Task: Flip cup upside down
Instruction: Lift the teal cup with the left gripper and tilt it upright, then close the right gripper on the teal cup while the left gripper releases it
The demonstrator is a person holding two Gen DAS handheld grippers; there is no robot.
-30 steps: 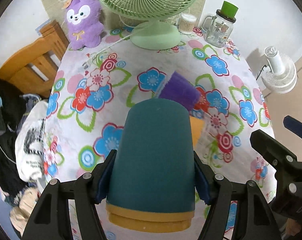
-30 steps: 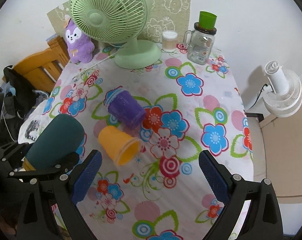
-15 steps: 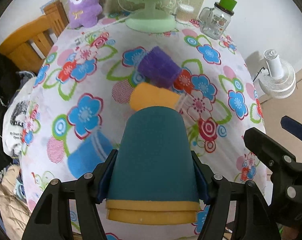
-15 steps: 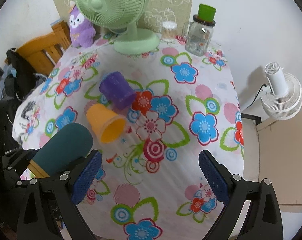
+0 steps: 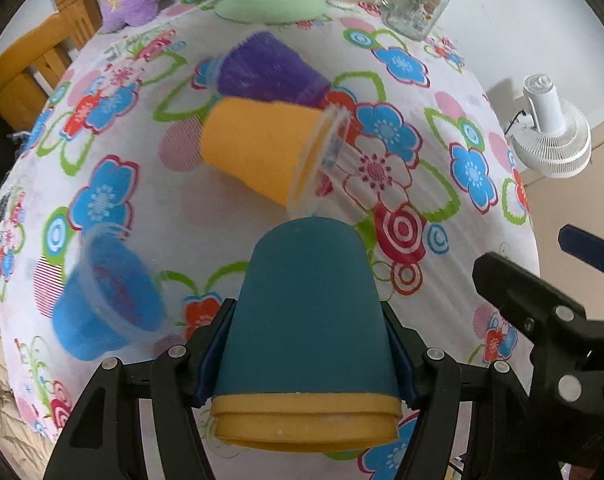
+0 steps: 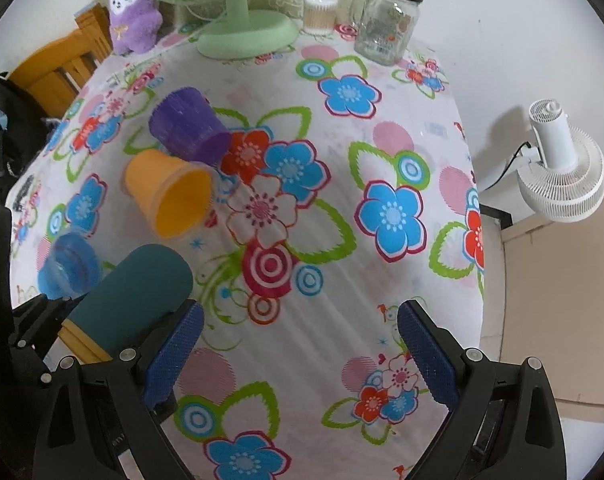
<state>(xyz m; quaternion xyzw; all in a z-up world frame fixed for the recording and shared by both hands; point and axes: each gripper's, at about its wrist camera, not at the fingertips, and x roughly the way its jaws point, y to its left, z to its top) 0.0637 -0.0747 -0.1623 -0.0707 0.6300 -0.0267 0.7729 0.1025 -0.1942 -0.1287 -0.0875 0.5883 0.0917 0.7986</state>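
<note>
My left gripper (image 5: 308,356) is shut on a teal cup (image 5: 308,312) with a yellow rim. It holds the cup above the table, base pointing away and down toward the cloth; the cup also shows in the right wrist view (image 6: 136,300). My right gripper (image 6: 298,348) is open and empty above the table's near side. An orange cup (image 5: 262,152) and a purple cup (image 5: 268,70) lie on their sides mid-table. A blue cup (image 5: 102,304) stands upright at the left.
The floral tablecloth (image 6: 390,208) covers the table. A green fan base (image 6: 246,38), a purple plush (image 6: 132,12), a glass jar with a green lid (image 6: 390,26) and a small container (image 6: 320,12) stand at the back. A white fan (image 6: 562,172) is off the right edge.
My left gripper has tilted further down toward the table with the teal cup, bringing the orange and blue cups into view. My right gripper has also tilted down and stays open.
</note>
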